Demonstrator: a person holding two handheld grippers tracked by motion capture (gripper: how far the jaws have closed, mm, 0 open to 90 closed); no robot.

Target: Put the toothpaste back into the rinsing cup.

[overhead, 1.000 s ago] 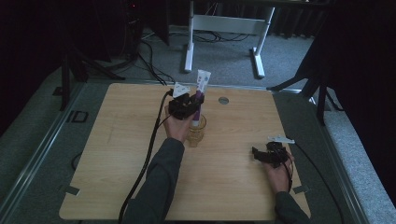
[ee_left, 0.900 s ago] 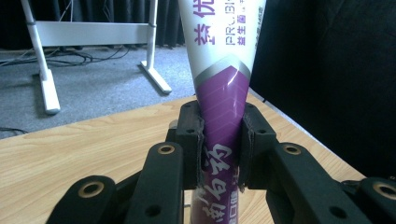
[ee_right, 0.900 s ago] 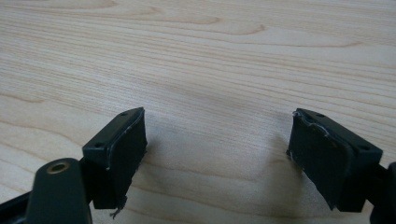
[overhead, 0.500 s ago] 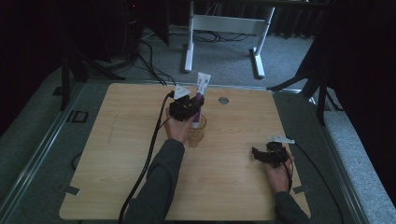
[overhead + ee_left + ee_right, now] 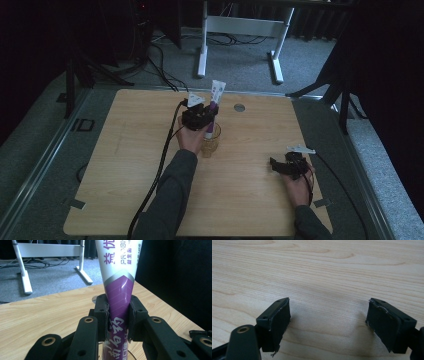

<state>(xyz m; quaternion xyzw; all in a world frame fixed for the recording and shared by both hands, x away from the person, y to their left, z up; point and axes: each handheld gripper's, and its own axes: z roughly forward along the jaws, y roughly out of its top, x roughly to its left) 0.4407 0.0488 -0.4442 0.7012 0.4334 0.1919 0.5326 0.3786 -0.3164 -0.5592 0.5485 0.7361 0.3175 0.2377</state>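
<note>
A purple and white tube [image 5: 119, 285] stands upright, its lower end inside a clear amber glass [image 5: 211, 141] near the middle of the wooden table [image 5: 125, 165]. My left gripper [image 5: 118, 320] is shut on the tube's purple part, both pads pressing its sides. From above, the left gripper [image 5: 205, 118] sits just over the glass, the tube [image 5: 216, 94] rising behind it. My right gripper [image 5: 278, 165] rests low at the table's right side, far from the glass. Its jaws stand wide apart over bare wood, with the right gripper [image 5: 328, 318] holding nothing.
A small round metal disc [image 5: 239, 107] lies on the table behind the glass. A white desk frame [image 5: 240, 30] stands on the carpet beyond the far edge. Cables trail from both grippers toward the near edge. Dark curtains close off the right side.
</note>
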